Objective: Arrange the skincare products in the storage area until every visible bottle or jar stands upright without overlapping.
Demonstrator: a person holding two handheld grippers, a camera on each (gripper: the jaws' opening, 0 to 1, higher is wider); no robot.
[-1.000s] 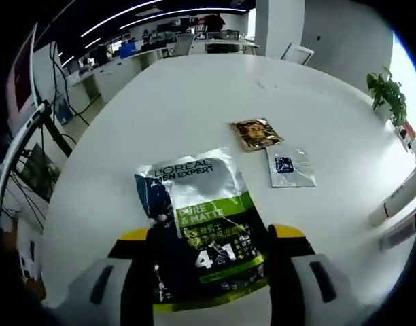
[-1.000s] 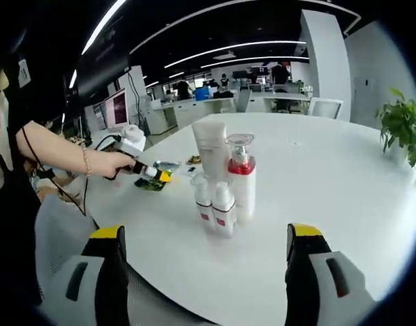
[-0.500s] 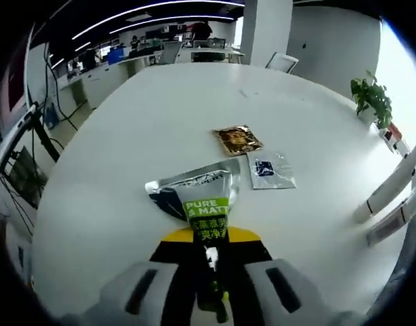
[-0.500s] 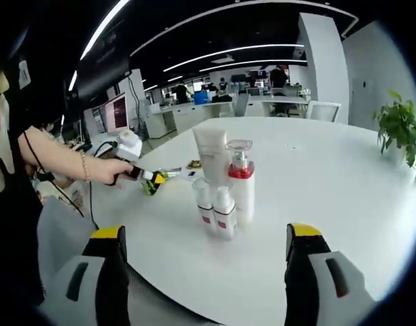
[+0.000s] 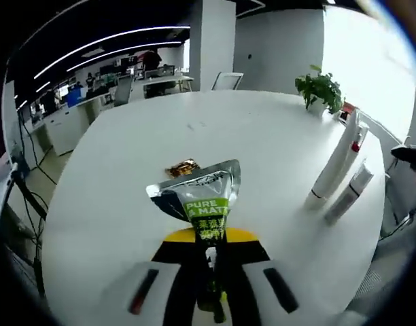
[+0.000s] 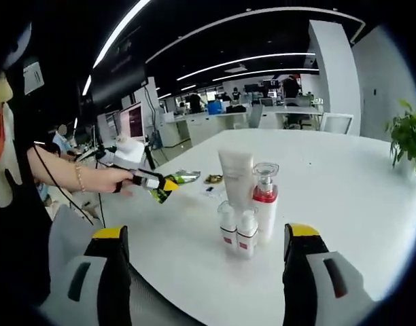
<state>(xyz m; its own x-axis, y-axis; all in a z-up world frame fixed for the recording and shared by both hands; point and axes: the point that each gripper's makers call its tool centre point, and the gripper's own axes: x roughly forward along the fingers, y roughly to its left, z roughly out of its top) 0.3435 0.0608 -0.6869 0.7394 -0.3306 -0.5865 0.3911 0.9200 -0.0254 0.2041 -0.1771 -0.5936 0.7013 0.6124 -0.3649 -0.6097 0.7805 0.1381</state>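
Left gripper point(image 5: 209, 288) first: from its own view I see both jaws pressed together on the lower end of a silver, green and black sachet point(image 5: 202, 204), which sticks up and away from the jaws above the white table point(image 5: 126, 170). I read "PURE" and "MATTE" on its green band. Just past the sachet's top edge, a small brown-gold packet point(image 5: 182, 167) lies flat on the table. To the right of the sachet, near the table edge, a tall white tube point(image 5: 336, 163) and a smaller white bottle point(image 5: 351, 193) show, leaning in the fisheye picture. A potted plant point(image 5: 319, 88) sits beyond them at the far rim.

In the right gripper view, my right gripper point(image 6: 204, 282) has its jaws spread wide with nothing between them; they frame the group of bottles. That group stands upright near the middle of the table point(image 6: 344, 176): a white tube point(image 6: 236, 178) at the back, a clear pump bottle with a red collar point(image 6: 265, 200) just beside it, and two small white bottles point(image 6: 238, 231) in front, close together. Left of that group, a hand point(image 6: 106, 180) holds the left gripper point(image 6: 153, 182), clamped on the sachet point(image 6: 172, 183) above the table. Between the sachet and the white tube, small packets point(image 6: 212, 180) lie on the surface.
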